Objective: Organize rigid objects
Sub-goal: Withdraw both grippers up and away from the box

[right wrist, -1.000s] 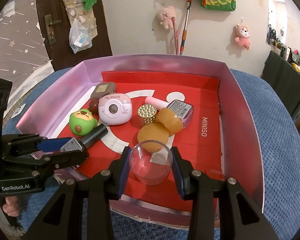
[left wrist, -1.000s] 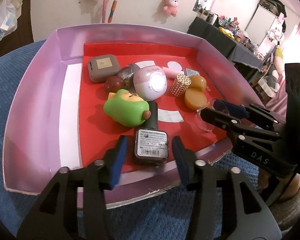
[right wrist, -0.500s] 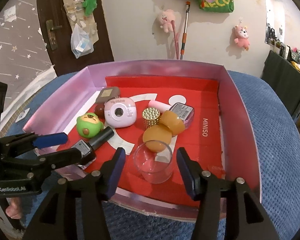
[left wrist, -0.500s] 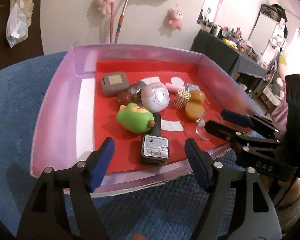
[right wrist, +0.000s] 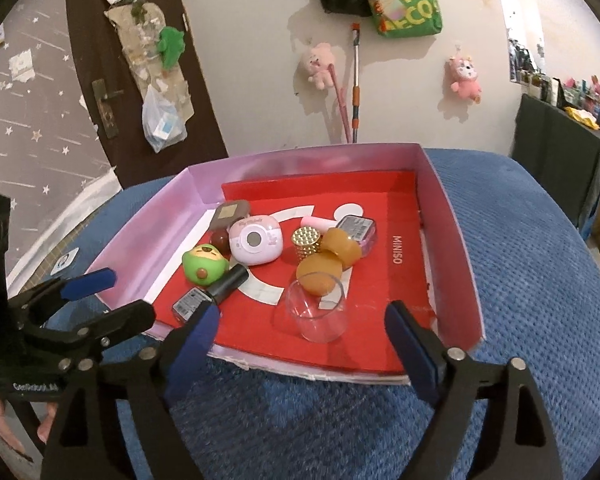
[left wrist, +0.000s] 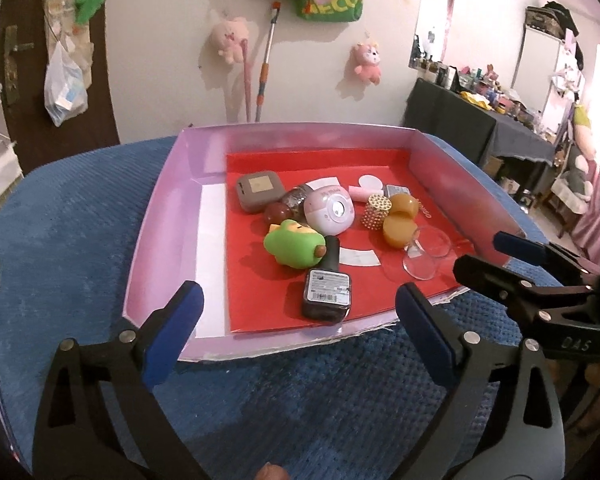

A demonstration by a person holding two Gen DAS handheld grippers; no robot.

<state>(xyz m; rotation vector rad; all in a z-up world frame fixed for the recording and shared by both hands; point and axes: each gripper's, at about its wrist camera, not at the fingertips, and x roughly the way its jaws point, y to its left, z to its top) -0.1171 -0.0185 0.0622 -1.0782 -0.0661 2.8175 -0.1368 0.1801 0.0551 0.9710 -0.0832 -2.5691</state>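
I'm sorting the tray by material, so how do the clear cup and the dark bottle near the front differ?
The cup is see-through and looks empty; the bottle is dark and opaque. The cup stands mouth up, tilted; the bottle lies on its side, its barcode-labelled base towards the front. The cup is wide and round; the bottle is slim with a black cap. The cup touches an amber piece; the bottle lies against the green toy. Both sit on the red liner, free of either tongs.

"MINISO" runs along the red floor of the tray [right wrist: 397,249] — white letters. The green bag [right wrist: 410,7] on the wall shows "ME" over "ECO" (cut off).
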